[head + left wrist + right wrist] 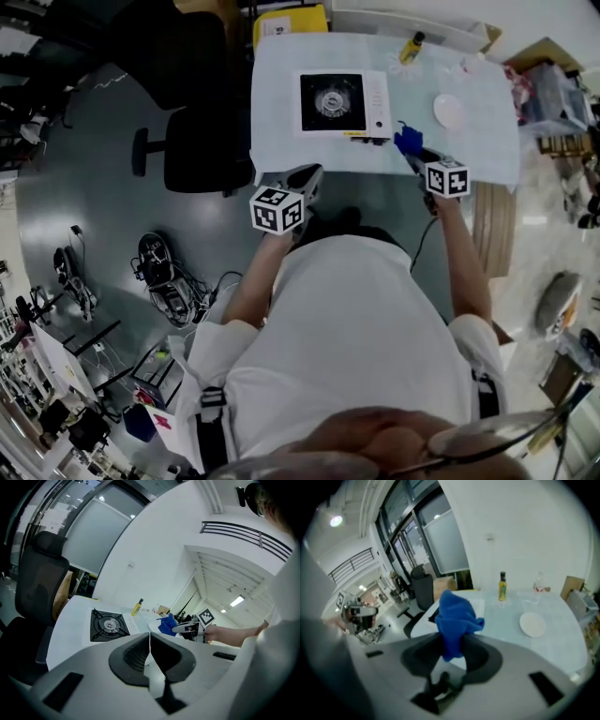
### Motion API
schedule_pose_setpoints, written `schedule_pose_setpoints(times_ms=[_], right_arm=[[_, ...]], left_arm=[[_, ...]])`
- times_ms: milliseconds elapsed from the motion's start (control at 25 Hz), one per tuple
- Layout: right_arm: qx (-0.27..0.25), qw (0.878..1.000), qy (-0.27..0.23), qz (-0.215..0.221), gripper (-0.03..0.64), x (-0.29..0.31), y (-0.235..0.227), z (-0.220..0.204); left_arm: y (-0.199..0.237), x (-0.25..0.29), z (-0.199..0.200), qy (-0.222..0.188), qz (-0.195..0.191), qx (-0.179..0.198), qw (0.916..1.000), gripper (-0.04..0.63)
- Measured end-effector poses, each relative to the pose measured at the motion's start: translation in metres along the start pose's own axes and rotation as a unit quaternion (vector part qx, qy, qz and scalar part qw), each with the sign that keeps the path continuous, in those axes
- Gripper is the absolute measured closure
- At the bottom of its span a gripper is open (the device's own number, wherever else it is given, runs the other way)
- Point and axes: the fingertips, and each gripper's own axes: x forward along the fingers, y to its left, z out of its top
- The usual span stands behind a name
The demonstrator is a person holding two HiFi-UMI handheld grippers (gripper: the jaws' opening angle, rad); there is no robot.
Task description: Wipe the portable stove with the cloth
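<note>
The person stands at the near edge of the bench (487, 150), one pair of tongs in each hand. The left tongs (307, 178) hang just short of the bench edge. In the left gripper view their tips (150, 644) are pressed together with nothing between them.

The right tongs (418, 156) reach over the near edge and are clamped on the blue cloth (407, 141). In the right gripper view the cloth (454, 620) stands up out of the closed tips (451, 648) in a bunched, crumpled wad (its lower end is pinched between the two black pads). From the left tongs' camera the same cloth (168, 624) shows as a blue lump at the front of the right tongs (187, 627), raised off the bench.

Just beyond and to the left of the cloth sits the stove (343, 103), flat on the bench. It has a white body, a black square top and a round burner in the middle (108, 624). The cloth is near the stove's near right corner; whether they touch I cannot tell.

To the right of the stove lies a white plate (449, 111), apart from it. Farther back a yellow bottle (412, 47) stands near the far edge. A black office chair (197, 141) is on the floor beside the bench's left side.
</note>
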Motion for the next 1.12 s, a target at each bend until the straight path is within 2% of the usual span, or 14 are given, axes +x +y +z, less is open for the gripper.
schedule_pose_setpoints(times_ms=[200, 560, 760, 1000, 1120], right_arm=[[0.014, 0.999, -0.047, 0.015, 0.482, -0.031, 0.021, 0.019], [-0.024, 0.988, -0.151, 0.025, 0.482, -0.084, 0.067, 0.071], [-0.044, 0.982, -0.183, 0.020, 0.483, -0.105, 0.081, 0.086], [-0.069, 0.974, -0.216, -0.001, 0.483, -0.122, 0.082, 0.095], [-0.067, 0.974, -0.216, -0.002, 0.483, -0.123, 0.079, 0.092]], left_arm=[[-0.008, -0.005, 0.024, -0.023, 0.000, 0.011, 0.9997, 0.558], [-0.027, -0.019, 0.070, -0.069, -0.006, 0.032, 0.9971, 0.558], [-0.034, -0.036, 0.089, -0.094, -0.008, 0.041, 0.9947, 0.558], [-0.029, -0.050, 0.105, -0.113, 0.020, 0.087, 0.9896, 0.558], [-0.026, -0.052, 0.105, -0.117, 0.024, 0.082, 0.9895, 0.558]])
